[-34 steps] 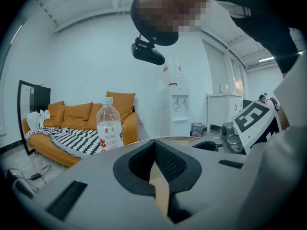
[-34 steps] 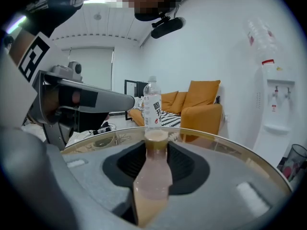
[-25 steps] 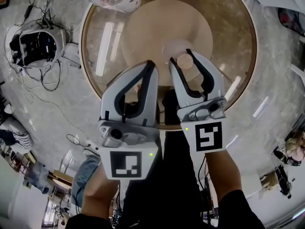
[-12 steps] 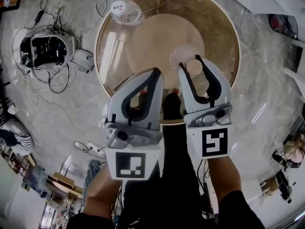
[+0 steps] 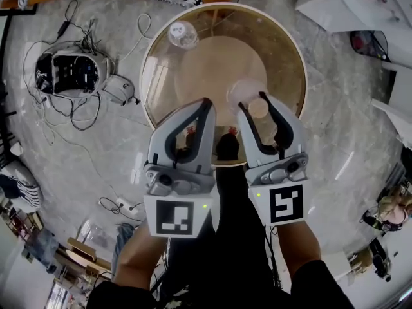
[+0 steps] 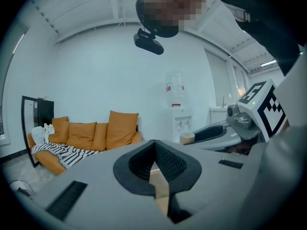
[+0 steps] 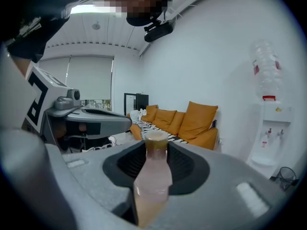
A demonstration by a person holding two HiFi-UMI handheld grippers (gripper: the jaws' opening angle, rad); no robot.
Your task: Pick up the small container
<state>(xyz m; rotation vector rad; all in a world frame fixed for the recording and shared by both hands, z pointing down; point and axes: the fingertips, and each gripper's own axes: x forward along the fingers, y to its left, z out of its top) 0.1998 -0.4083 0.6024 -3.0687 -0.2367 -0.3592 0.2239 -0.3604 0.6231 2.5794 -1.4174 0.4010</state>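
Observation:
The small container is a pale translucent bottle (image 7: pixel 152 178) with a cork-coloured cap (image 5: pixel 258 107). My right gripper (image 5: pixel 256 103) is shut on it, with the bottle upright between the black pads (image 7: pixel 183 164). It hangs in the air above the near edge of the round glass table (image 5: pixel 293 56). My left gripper (image 5: pixel 206 102) is held beside it, shut with nothing between its jaws. In the left gripper view its tips (image 6: pixel 156 145) meet, and the right gripper (image 6: pixel 223 133) with the cap (image 6: pixel 187 138) shows at the right.
A clear plastic bottle (image 5: pixel 182 34) stands at the table's far left. Cables and a black-and-white device (image 5: pixel 67 73) lie on the floor at the left. A white table corner (image 5: pixel 347 5) is at upper right. An orange sofa (image 6: pixel 96 135) and a water dispenser (image 7: pixel 268 123) stand by the wall.
The table and floor have shrunk and slid away in the head view, as both grippers and the head rise. The container stays gripped in the right gripper.

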